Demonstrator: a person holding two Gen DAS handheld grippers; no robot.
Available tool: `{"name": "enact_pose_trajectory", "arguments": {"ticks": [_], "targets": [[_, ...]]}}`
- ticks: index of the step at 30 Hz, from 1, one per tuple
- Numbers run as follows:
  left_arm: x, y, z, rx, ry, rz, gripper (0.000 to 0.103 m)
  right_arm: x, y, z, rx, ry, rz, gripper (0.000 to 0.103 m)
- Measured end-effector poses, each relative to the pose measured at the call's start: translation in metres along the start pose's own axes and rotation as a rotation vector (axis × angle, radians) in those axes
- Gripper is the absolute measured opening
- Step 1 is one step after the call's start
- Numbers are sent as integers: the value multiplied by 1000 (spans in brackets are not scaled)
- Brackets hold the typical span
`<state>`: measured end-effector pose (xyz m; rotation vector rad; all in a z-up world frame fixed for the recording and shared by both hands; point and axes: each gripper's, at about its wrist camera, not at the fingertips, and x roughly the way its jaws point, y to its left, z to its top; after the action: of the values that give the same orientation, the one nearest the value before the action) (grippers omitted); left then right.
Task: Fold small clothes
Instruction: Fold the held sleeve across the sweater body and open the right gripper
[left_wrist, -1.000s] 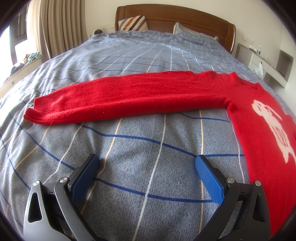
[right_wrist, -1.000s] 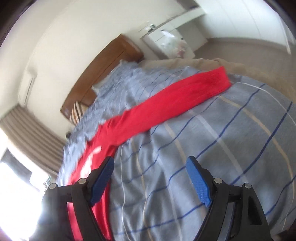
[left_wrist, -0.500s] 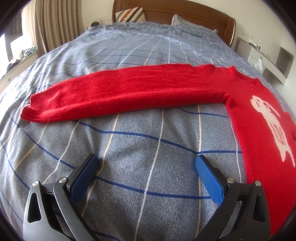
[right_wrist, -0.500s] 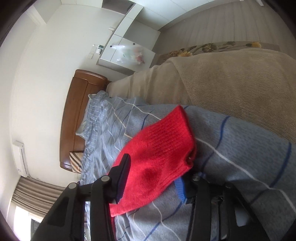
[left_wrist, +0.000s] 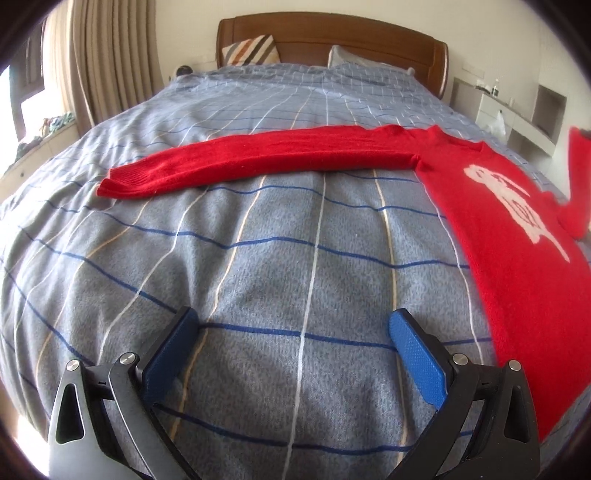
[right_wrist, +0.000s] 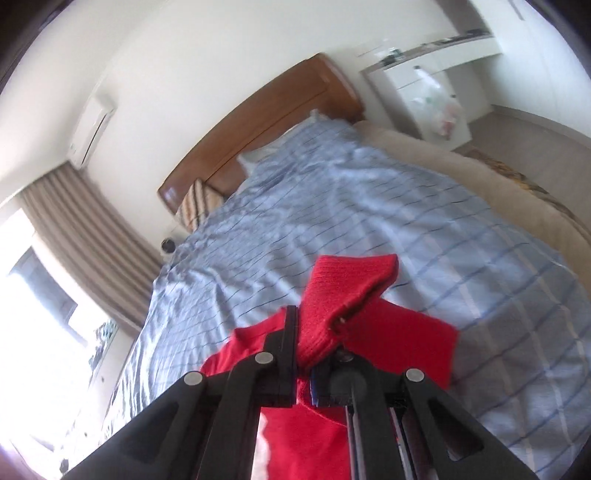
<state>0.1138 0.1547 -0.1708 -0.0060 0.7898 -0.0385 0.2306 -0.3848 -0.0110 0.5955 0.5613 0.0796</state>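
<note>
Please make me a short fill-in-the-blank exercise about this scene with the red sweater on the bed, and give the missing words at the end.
1. The right tongs are shut on the sweater's ____.
2. The left tongs are ____ and hold nothing.
3. The red sweater carries a ____ picture on its front.
4. The other sleeve lies flat on the checked ____.

Missing words: sleeve; open; white; bedspread
</note>
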Motion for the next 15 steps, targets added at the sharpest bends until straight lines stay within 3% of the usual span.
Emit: {"name": "enact_pose_trajectory", "arguments": {"ticks": [6,8,9,10,15], "targets": [[7,1,2,-2,-13,-13,103,113,123,-78,-191,155,37,9],[6,1,1,-3,-20,-12,103,148,144,-112,-202,221,44,28],[6,0,1,-2,-23,-10,103,166,151,-128,-200,281,52,59],[6,0,1,-1,-26,-9,103,179,156,-145,-192,334,53,75],[6,-5,-3,7,-46,13,103,174,165,-193,-223,371,89,75]]}}
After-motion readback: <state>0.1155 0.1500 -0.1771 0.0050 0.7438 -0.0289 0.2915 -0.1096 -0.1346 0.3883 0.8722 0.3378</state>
